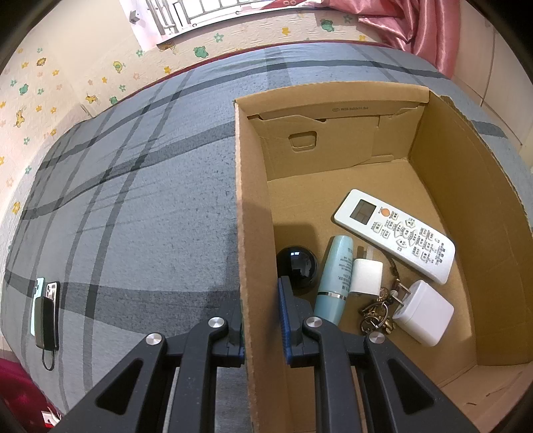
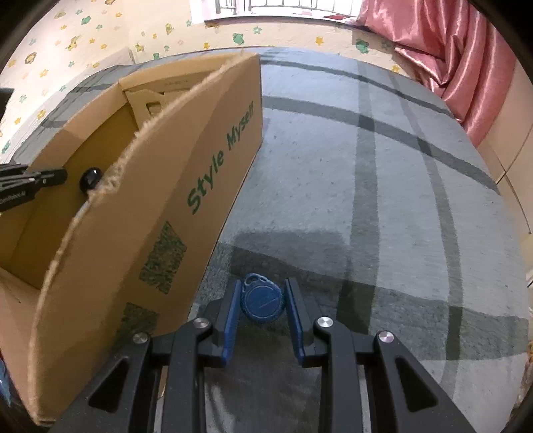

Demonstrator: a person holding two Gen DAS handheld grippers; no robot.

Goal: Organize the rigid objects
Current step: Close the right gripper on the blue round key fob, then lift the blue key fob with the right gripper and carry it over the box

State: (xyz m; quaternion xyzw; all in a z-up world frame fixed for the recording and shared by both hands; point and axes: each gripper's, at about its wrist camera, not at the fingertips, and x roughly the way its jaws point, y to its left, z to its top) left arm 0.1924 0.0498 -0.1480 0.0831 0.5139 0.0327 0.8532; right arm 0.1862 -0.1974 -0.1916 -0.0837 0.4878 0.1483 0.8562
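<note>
The left gripper (image 1: 261,319) is clamped on the box (image 1: 253,206) wall at the frame's bottom centre. The right gripper (image 2: 263,299) grips a blue tag (image 2: 263,301) at lower centre.

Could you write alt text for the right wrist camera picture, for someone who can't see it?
A handheld gripper with blue-padded fingers is closed on a round blue key fob above a grey plaid bedspread. To the left stands an open cardboard box printed with green lettering, a black ball inside it. Behind are star-patterned wallpaper and a pink curtain.
</note>
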